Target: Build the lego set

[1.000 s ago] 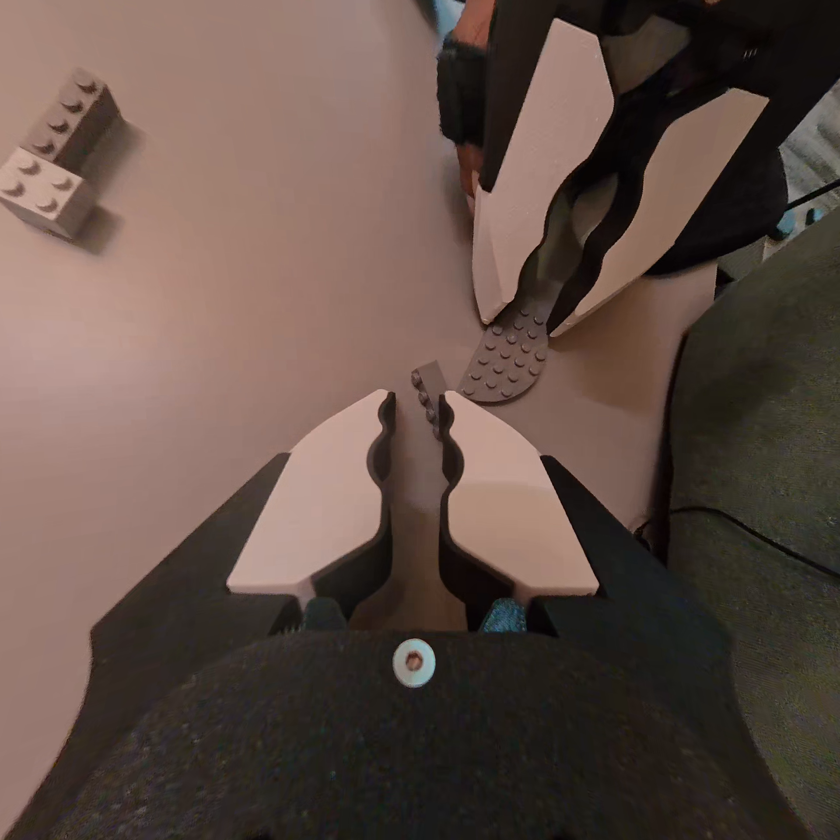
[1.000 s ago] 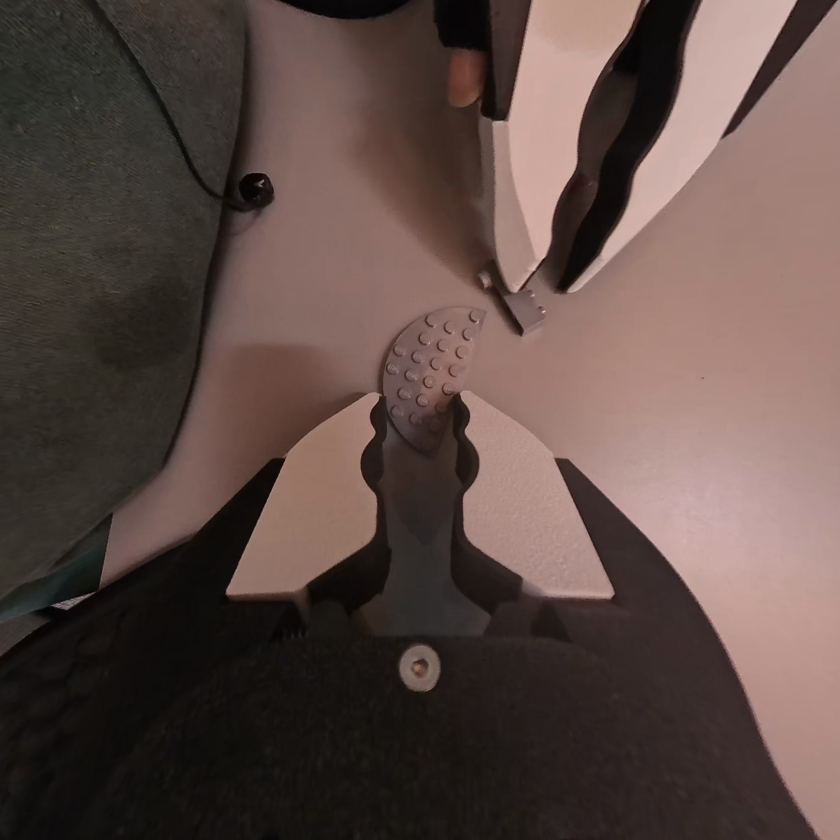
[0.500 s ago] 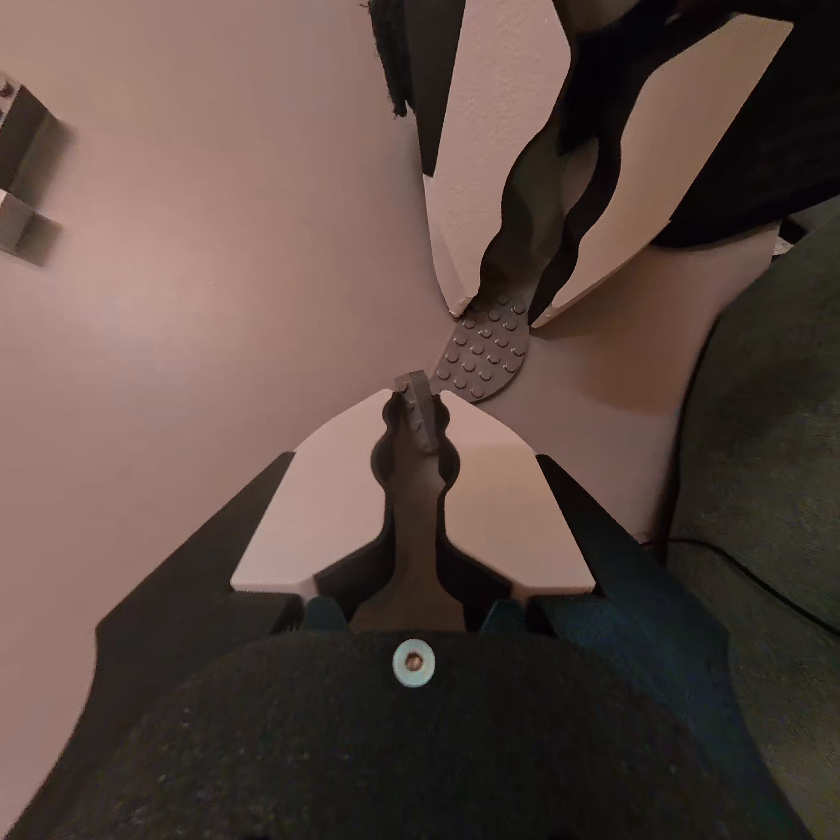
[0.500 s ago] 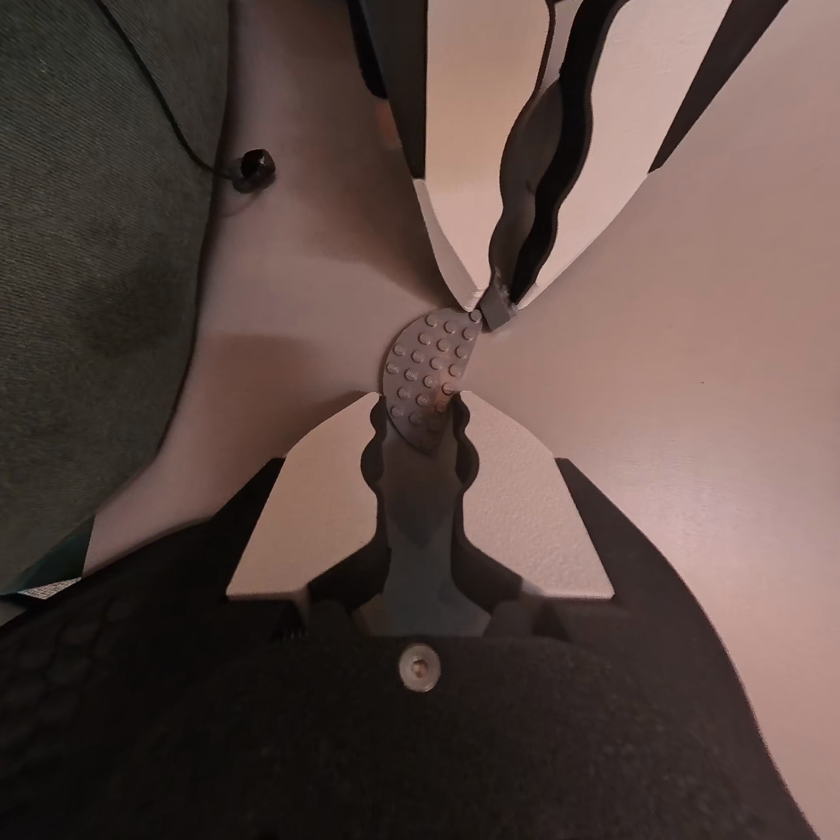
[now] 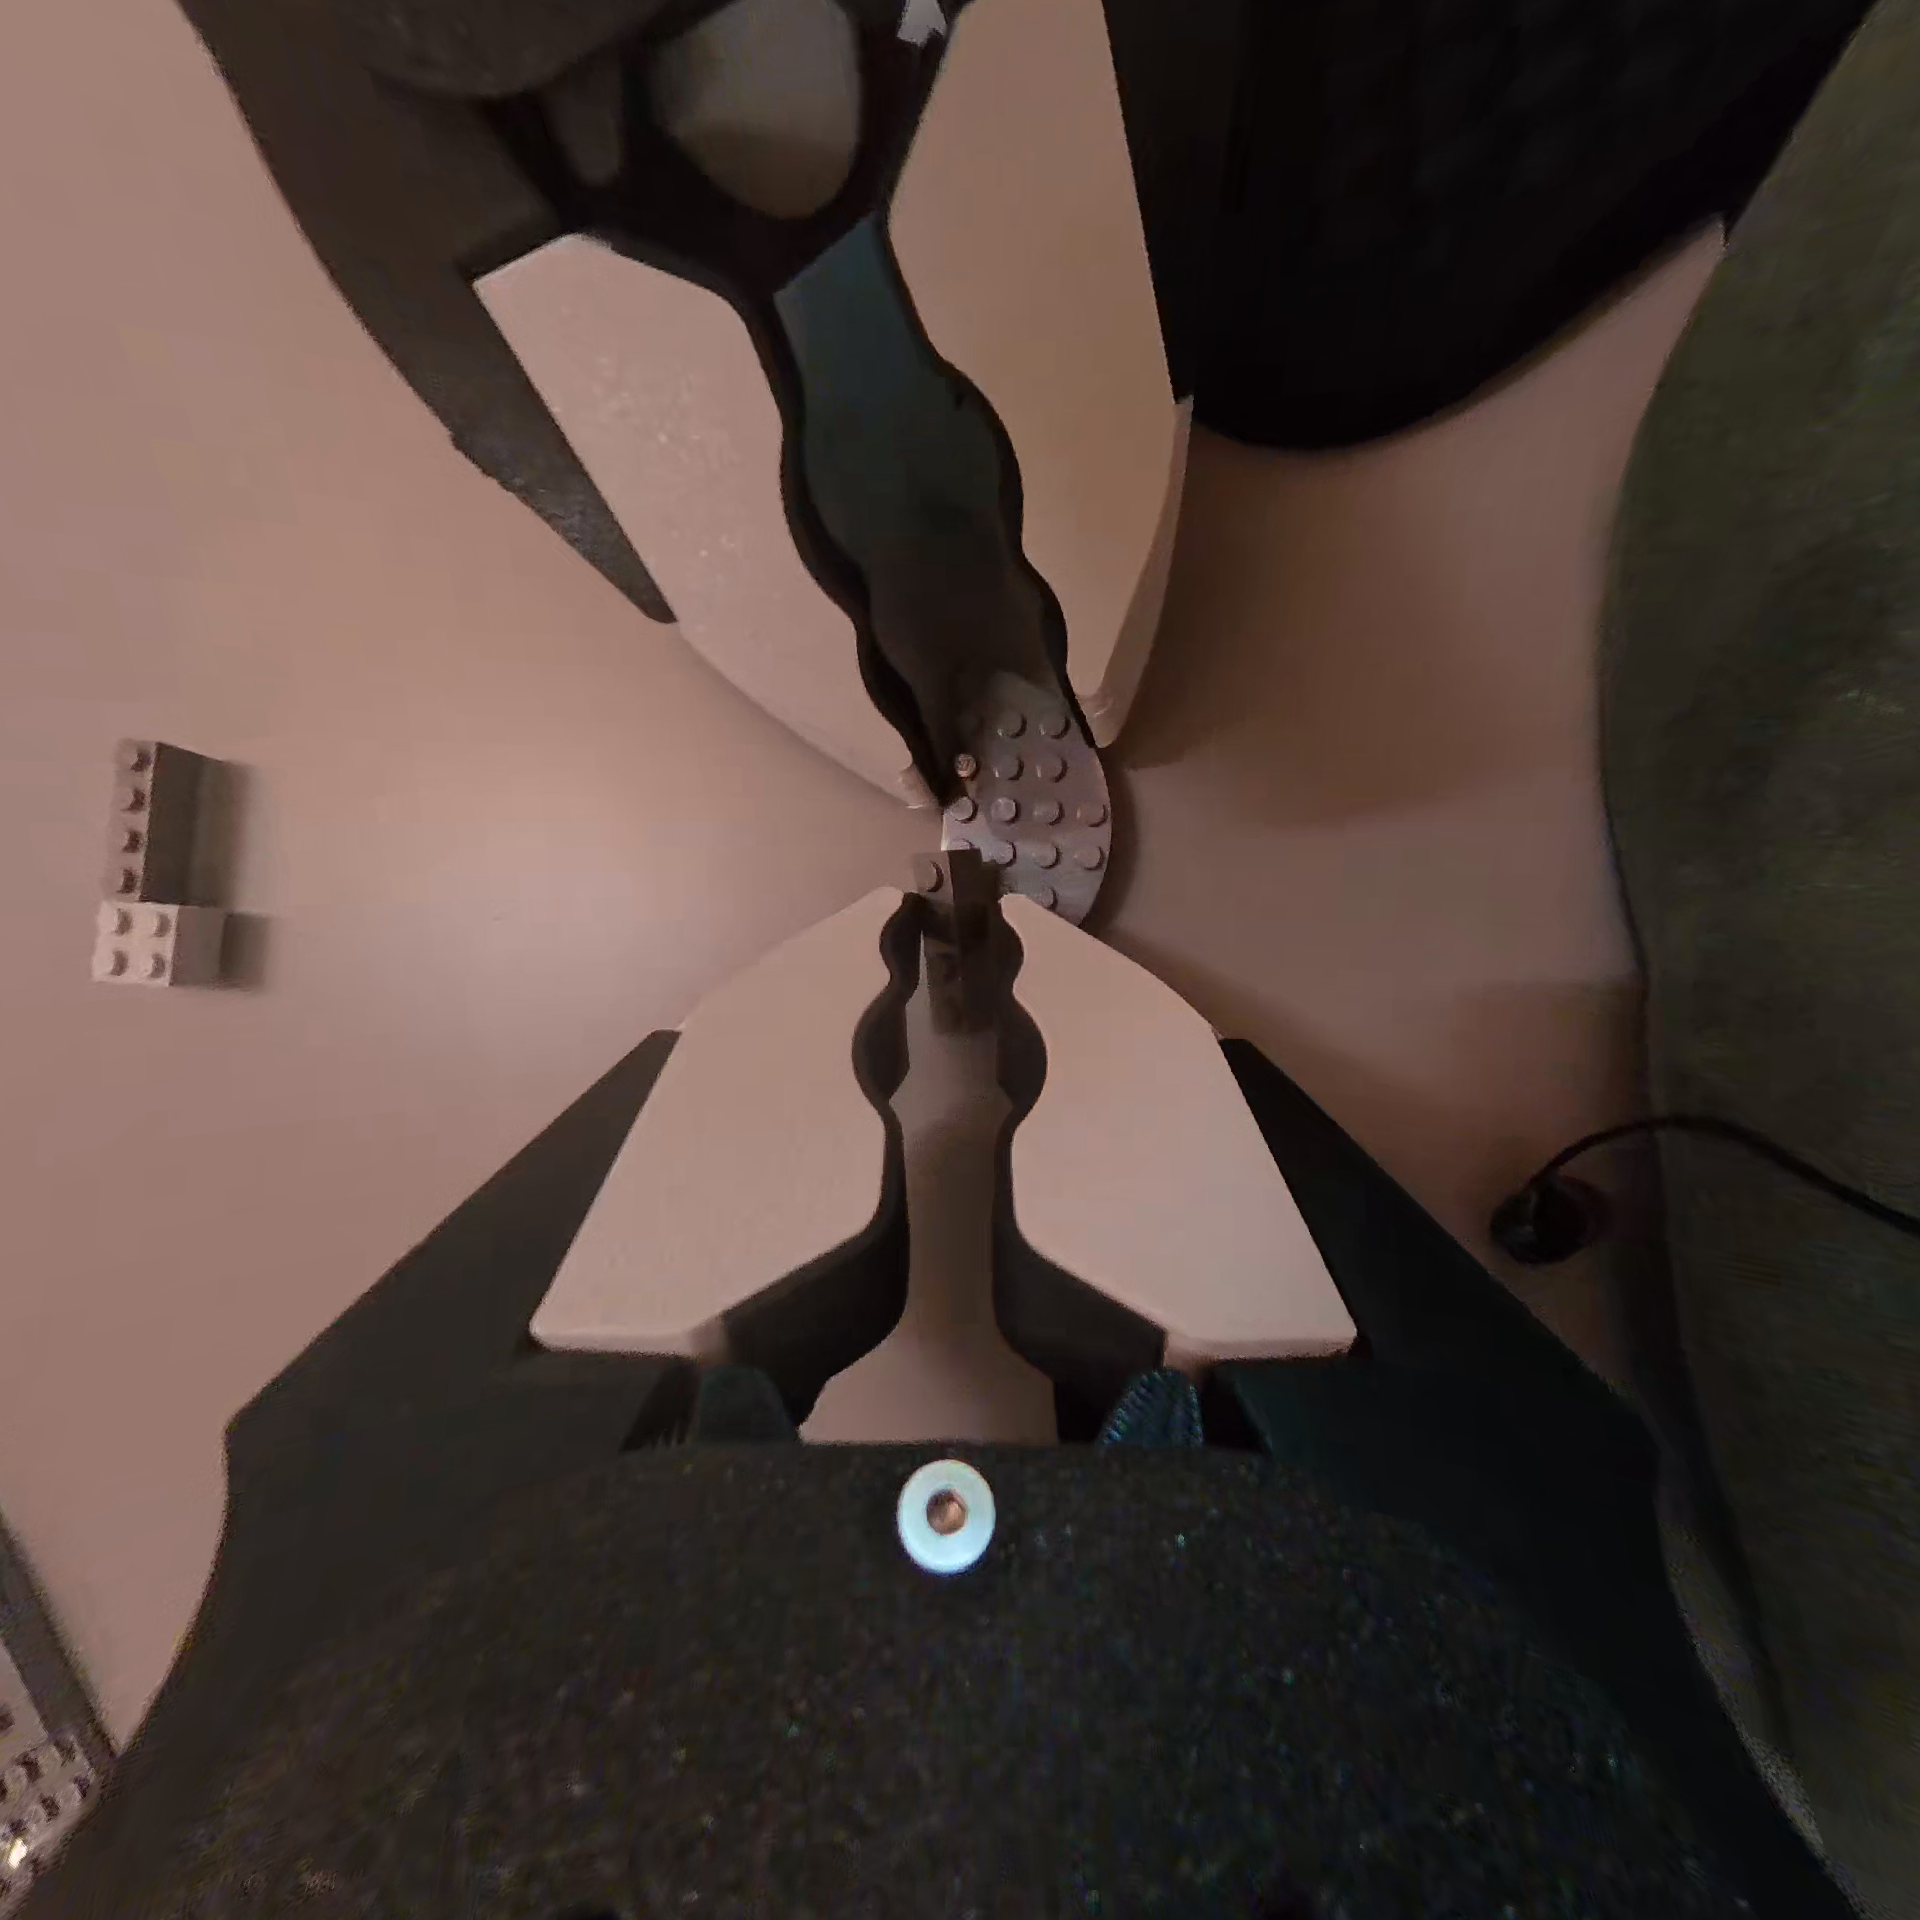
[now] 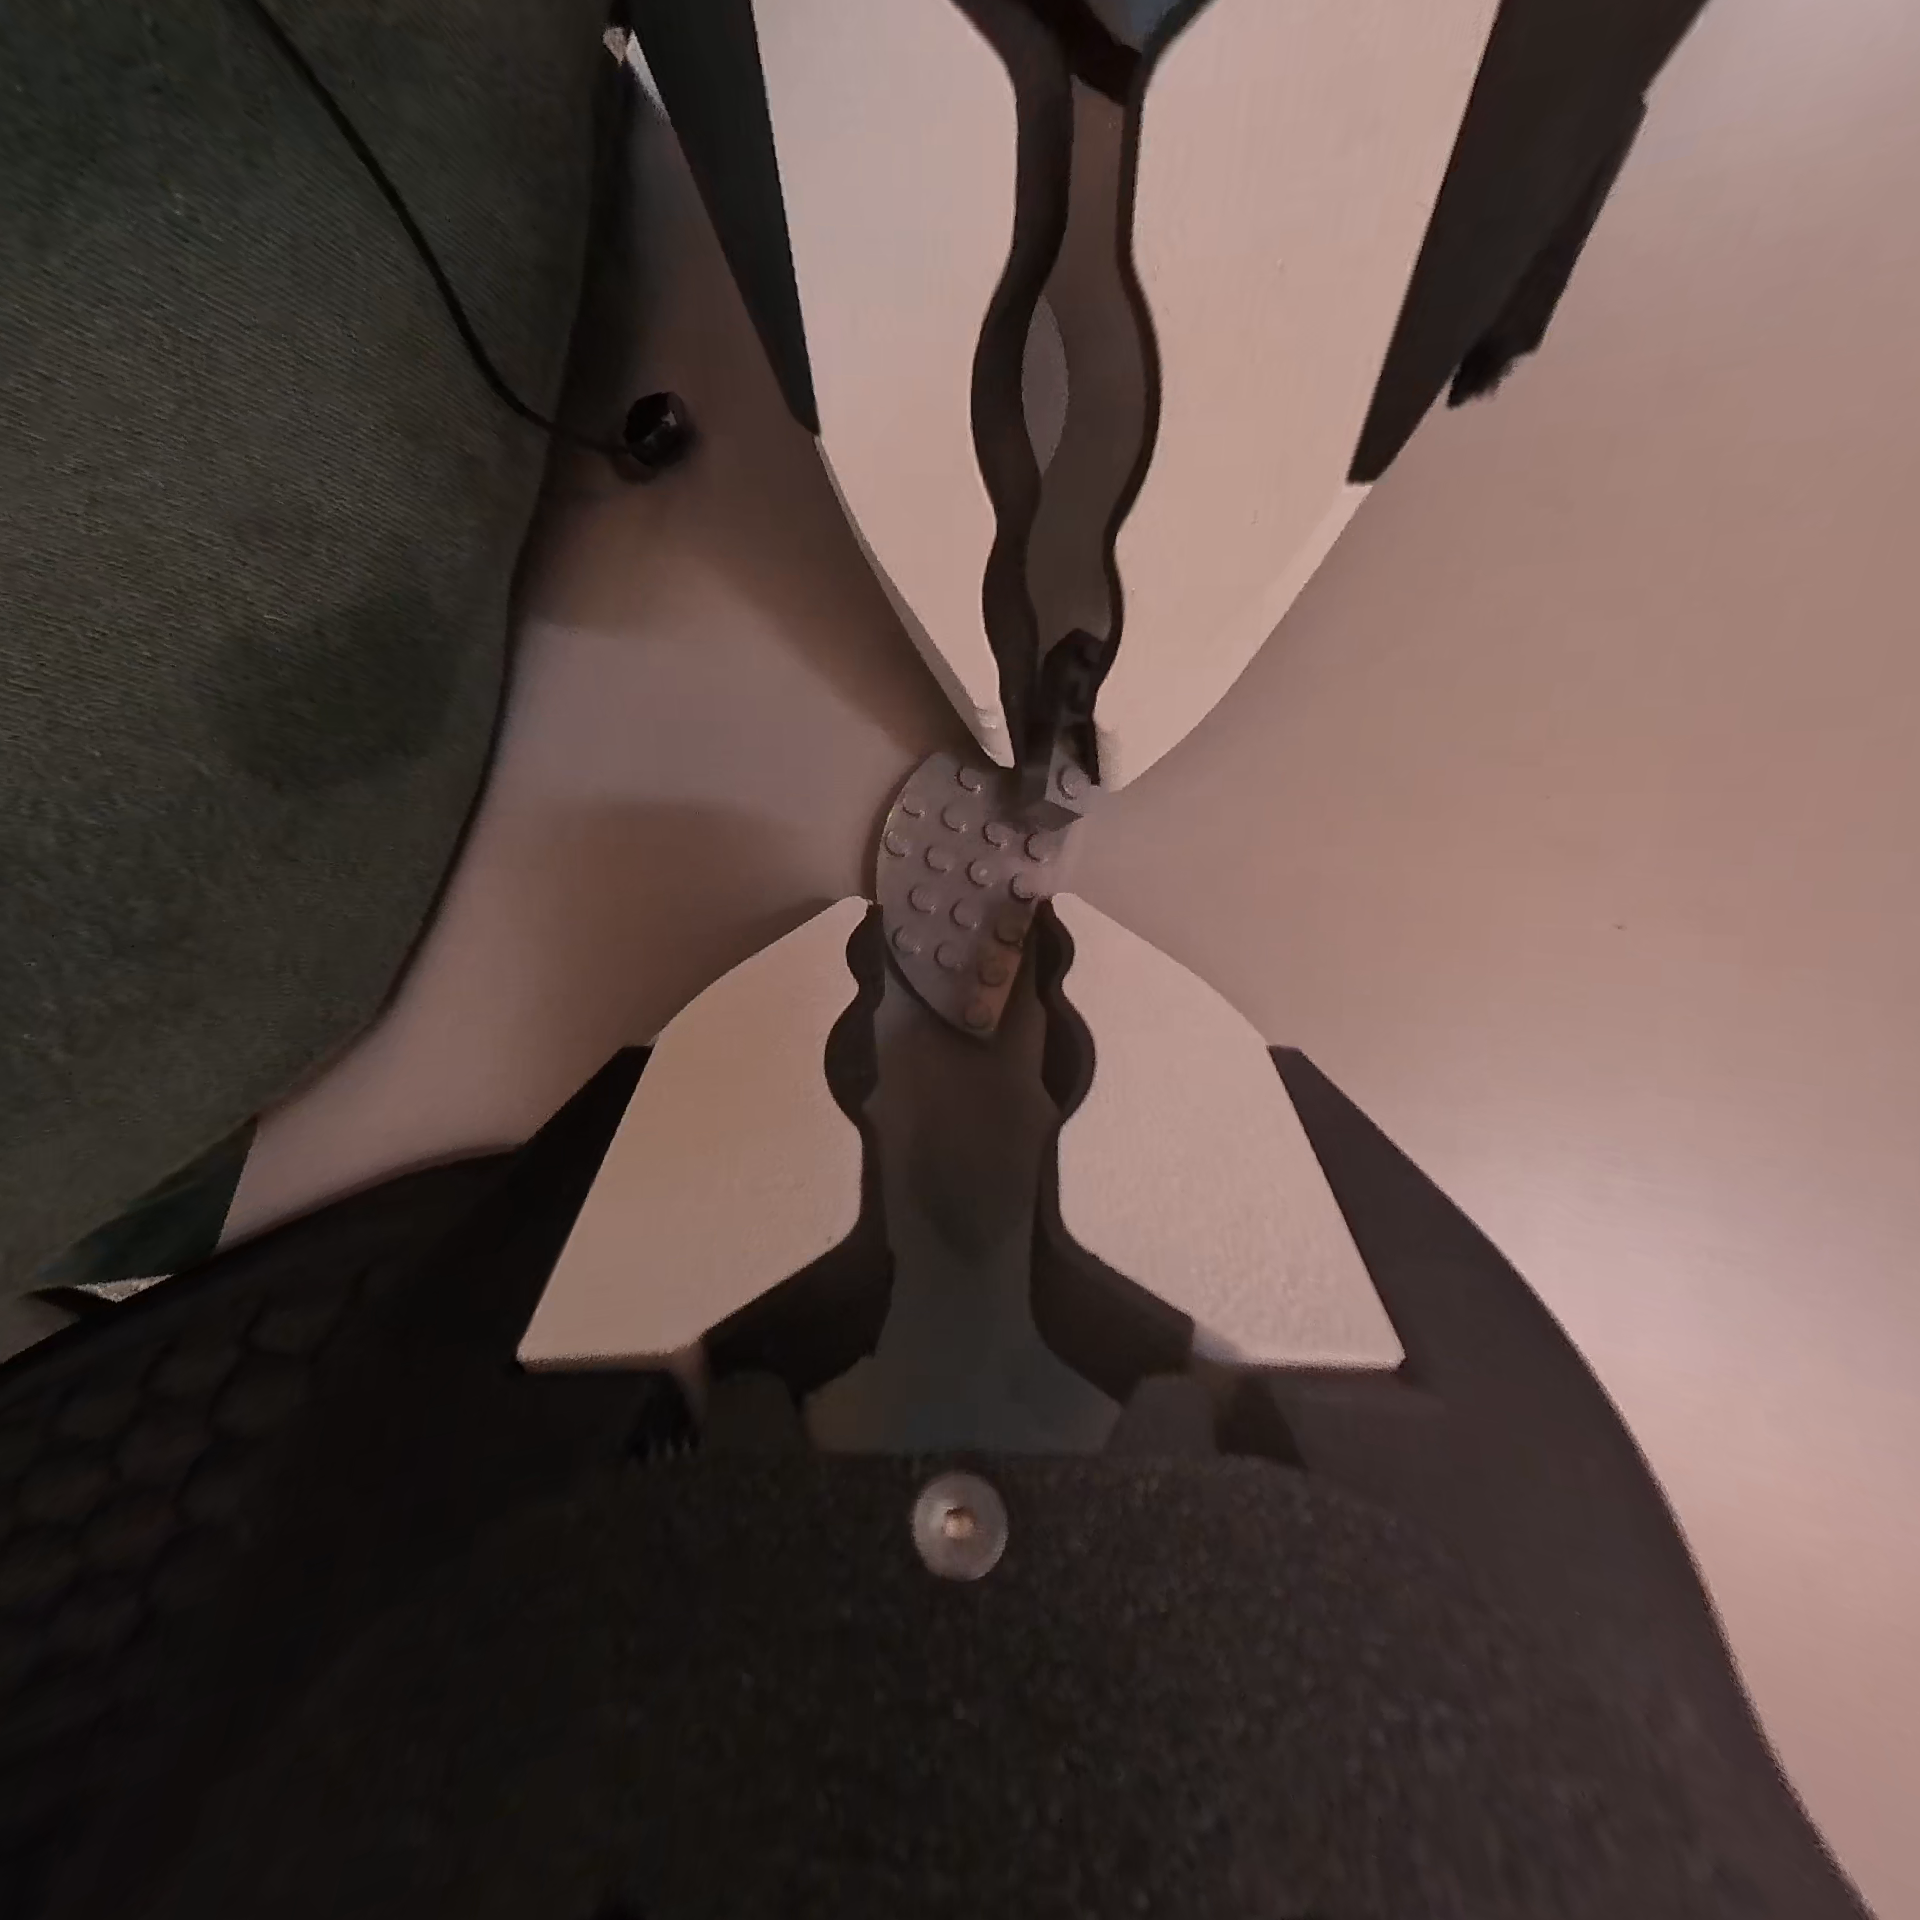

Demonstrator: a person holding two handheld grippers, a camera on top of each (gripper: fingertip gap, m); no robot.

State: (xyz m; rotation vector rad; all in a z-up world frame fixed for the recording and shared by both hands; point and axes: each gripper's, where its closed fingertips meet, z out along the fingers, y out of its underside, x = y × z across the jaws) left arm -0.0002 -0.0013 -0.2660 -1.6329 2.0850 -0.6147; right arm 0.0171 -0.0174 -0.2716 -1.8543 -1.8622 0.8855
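Note:
My right gripper (image 6: 956, 904) is shut on a grey half-round studded plate (image 6: 961, 883) and holds it above the table. My left gripper (image 5: 951, 899) is shut on a small narrow dark grey piece (image 5: 951, 883). The two grippers meet tip to tip. In the right wrist view the left gripper (image 6: 1049, 758) comes in from above, and its small piece (image 6: 1070, 727) rests against the far corner of the plate. In the left wrist view the right gripper (image 5: 997, 748) and the plate (image 5: 1039, 810) lie just beyond my left fingertips.
A dark grey brick (image 5: 166, 821) and a light grey 2x2 brick (image 5: 151, 940) lie together on the table at the left. Green fabric (image 5: 1766, 727) borders the table, with a black cable end (image 5: 1548, 1216) beside it. A studded plate edge (image 5: 31, 1766) shows at the lower left.
My left gripper has shut on the small piece, lifted it from the table and brought it to the plate's corner. The two grippers have drawn closer together.

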